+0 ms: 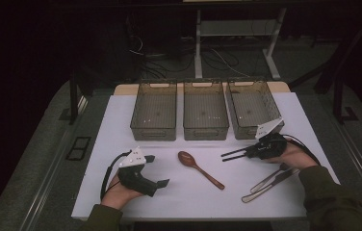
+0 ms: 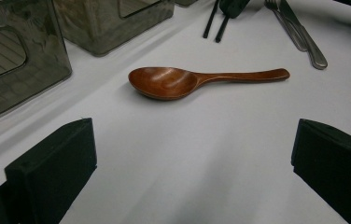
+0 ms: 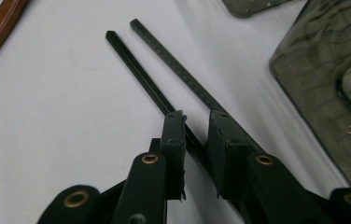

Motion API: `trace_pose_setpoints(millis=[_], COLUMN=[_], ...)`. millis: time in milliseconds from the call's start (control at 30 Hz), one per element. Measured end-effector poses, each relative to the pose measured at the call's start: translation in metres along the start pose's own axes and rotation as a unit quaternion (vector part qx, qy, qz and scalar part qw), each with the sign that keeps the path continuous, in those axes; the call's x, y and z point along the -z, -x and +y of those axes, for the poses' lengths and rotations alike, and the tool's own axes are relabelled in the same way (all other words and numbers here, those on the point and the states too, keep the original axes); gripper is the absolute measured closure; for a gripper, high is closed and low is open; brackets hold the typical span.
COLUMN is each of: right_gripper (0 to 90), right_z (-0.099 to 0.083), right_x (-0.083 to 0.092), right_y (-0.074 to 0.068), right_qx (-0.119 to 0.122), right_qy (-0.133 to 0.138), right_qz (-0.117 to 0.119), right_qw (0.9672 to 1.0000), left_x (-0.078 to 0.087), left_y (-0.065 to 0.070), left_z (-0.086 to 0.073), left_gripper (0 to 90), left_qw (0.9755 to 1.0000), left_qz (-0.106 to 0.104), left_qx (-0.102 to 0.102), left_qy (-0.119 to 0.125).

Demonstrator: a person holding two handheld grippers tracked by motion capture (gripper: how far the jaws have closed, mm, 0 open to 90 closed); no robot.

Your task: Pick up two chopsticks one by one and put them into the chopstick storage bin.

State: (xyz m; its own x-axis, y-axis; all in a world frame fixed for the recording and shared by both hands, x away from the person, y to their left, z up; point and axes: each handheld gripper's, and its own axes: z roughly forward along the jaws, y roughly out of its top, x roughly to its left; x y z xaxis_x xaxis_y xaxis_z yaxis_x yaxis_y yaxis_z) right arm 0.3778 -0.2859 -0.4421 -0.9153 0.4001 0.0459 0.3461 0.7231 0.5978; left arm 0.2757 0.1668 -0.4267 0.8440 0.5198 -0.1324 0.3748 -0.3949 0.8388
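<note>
Between the nearly closed jaws of the right gripper [image 3: 196, 140] lie two black chopsticks [image 3: 164, 70], clamped near their thick ends, tips pointing ahead toward the wooden spoon [image 1: 199, 168]. They look light, stiff and slick, so a grip nearer mid-length would likely steady them. Their rear ends are hidden under the jaws. Beyond the spoon, the left gripper [image 2: 192, 158] rests wide open, empty.

Right gripper [image 1: 239, 153] fingers around black chopsticks [image 1: 234, 154]
</note>
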Motion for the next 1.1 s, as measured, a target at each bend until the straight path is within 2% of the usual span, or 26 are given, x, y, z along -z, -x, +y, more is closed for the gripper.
trace_pose_setpoints(millis=[533,667,700,767,833,933,1100], right_gripper=[81.0,80.1,76.0,75.1,71.8,71.1,68.6], right_z=[-0.002,-0.002,0.001,0.003,0.01,0.014,0.017], right_x=[0.004,0.004,0.005,0.005,0.008,0.01,0.006], right_y=[-0.015,-0.016,-0.017,-0.016,-0.015,-0.007,0.004], right_qx=[0.024,0.028,0.026,0.027,0.021,0.014,0.011], right_qy=[-0.013,-0.008,0.002,0.007,0.02,0.016,0.004], right_qz=[0.015,0.012,0.013,0.01,-0.007,-0.025,-0.034], right_qw=[0.9995,0.9995,0.9996,0.9996,0.9996,0.9995,0.9993], left_x=[0.0,0.0,0.0,0.0,0.0,0.0,0.0], left_y=[0.001,0.001,0.001,0.0,0.0,0.001,0.0], left_z=[0.0,0.0,0.0,0.0,0.0,0.0,0.0], left_gripper=[0.0,0.0,0.0,0.0,0.0,0.0,0.0], left_qw=[1.0,1.0,1.0,1.0,1.0,1.0,1.0], left_qz=[0.0,0.0,0.0,0.001,0.001,0.0,-0.001], left_qx=[0.0,-0.001,-0.001,0.0,0.0,-0.001,-0.001], left_qy=[0.0,0.0,0.0,0.0,0.0,0.0,0.0])
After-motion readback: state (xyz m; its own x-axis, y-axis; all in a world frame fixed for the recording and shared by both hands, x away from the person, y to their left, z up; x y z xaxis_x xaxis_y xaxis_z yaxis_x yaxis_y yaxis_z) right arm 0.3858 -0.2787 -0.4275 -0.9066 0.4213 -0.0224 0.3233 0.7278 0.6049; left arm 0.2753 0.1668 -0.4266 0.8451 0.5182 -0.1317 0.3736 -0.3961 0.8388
